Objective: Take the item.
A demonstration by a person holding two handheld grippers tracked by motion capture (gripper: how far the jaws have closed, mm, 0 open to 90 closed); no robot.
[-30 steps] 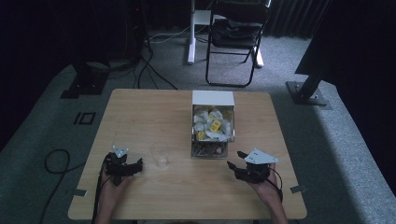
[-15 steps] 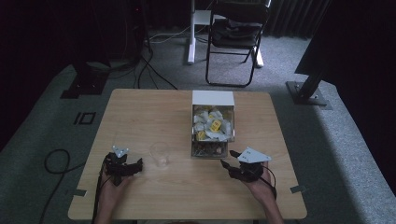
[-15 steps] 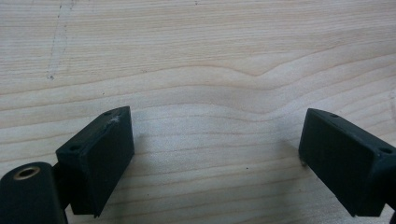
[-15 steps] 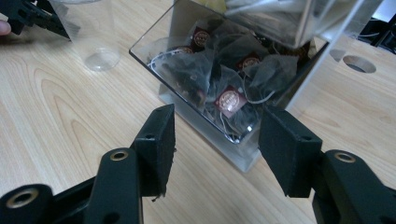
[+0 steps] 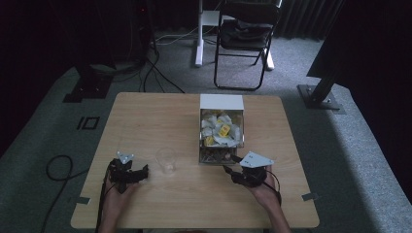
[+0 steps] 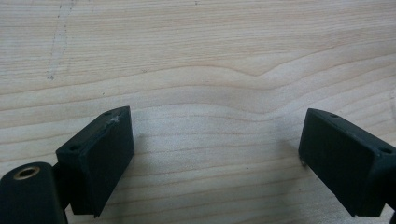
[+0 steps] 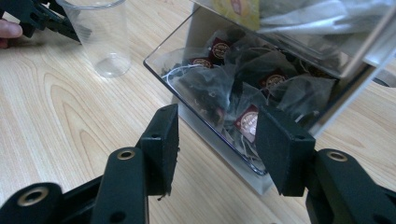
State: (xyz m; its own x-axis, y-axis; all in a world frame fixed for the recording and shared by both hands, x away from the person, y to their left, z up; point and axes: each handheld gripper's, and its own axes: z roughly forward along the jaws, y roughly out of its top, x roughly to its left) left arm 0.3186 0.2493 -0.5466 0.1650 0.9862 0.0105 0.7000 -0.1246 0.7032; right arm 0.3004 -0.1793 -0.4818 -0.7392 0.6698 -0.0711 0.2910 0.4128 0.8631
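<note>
A clear box of tea bags stands at the table's middle right; its lower clear tray holds dark tea bags with red tags. A clear plastic cup stands empty to the box's left, and the cup also appears in the right gripper view. My right gripper is open just in front of the tray, and the right gripper has nothing between its jaws. My left gripper rests open near the front left, and the left gripper looks down on bare wood.
The wooden table has free room at the back left. A black folding chair and a white desk leg stand beyond the far edge. Cables lie on the grey carpet at the left.
My right gripper has moved left and forward, towards the front of the tea bag box. The left gripper has stayed put.
</note>
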